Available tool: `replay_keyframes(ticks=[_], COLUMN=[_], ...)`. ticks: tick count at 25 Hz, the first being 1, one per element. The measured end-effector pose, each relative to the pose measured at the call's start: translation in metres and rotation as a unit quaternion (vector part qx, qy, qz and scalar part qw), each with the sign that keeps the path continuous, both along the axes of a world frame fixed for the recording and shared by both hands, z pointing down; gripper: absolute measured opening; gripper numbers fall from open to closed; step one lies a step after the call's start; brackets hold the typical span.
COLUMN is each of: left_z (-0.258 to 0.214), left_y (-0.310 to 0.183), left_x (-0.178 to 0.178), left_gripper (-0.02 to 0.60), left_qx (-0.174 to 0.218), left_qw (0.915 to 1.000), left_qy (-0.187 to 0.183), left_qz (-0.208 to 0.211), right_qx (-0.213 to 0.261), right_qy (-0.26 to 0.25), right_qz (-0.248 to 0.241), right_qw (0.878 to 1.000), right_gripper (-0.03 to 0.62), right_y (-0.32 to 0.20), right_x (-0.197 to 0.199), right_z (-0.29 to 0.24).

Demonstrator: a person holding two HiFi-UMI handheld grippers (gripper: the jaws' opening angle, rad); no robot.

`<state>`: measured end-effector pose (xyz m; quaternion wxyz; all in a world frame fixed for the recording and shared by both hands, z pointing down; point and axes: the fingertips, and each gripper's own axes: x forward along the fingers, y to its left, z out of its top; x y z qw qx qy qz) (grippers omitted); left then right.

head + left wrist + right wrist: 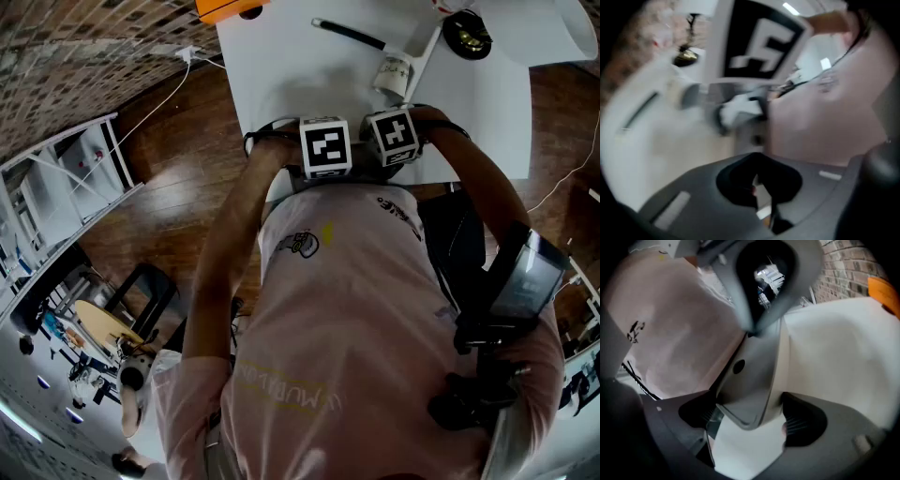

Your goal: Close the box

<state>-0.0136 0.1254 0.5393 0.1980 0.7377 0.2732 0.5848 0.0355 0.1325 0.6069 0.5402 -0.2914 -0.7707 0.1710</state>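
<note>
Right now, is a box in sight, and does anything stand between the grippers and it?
No box can be made out. The left gripper and right gripper sit at the near edge of the table; a small container and a black pen lie just ahead.

Workshop-like lab room: brick wall (66, 42), wooden floor (187, 178), white table (281, 75), cluttered metal rack (66, 187).

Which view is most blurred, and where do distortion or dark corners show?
Left gripper view: heavy motion blur smears the marker cube and the white table. Right gripper view: sharper, corners black, fingers shadowed. Head view: fisheye bends the table edges; periphery dim.
</note>
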Motion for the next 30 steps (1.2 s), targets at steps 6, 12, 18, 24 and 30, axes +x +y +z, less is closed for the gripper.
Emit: replay_keyframes(ticks=[6, 12, 18, 24, 30], left_z=[-0.012, 0.020, 0.033, 0.039, 0.028], left_y=[0.006, -0.064, -0.030, -0.038, -0.027], left_x=[0.013, -0.016, -0.004, -0.009, -0.014], left_gripper=[0.003, 0.126, 0.168, 0.113, 0.067], left_qx=[0.025, 0.273, 0.179, 0.108, 0.008], left_qw=[0.9890, 0.9594, 0.9828, 0.9912, 0.9982], left_qy=[0.115, 0.064, 0.037, 0.019, -0.027], left_qz=[-0.090, -0.032, -0.029, -0.074, -0.054], right_qx=[-0.022, -0.019, -0.017, -0.015, -0.013], right_qy=[-0.019, 0.000, 0.000, 0.006, 0.010], right_qz=[0.049, 0.044, 0.050, 0.038, 0.017], right_qw=[0.998, 0.999, 0.999, 0.999, 1.000], right_gripper=[0.451, 0.453, 0.459, 0.459, 0.456], right_y=[-0.003, 0.000, -0.001, -0.001, -0.002], right_x=[0.006, 0.008, 0.005, 0.002, -0.004], right_z=[0.001, 0.006, 0.009, 0.007, 0.007])
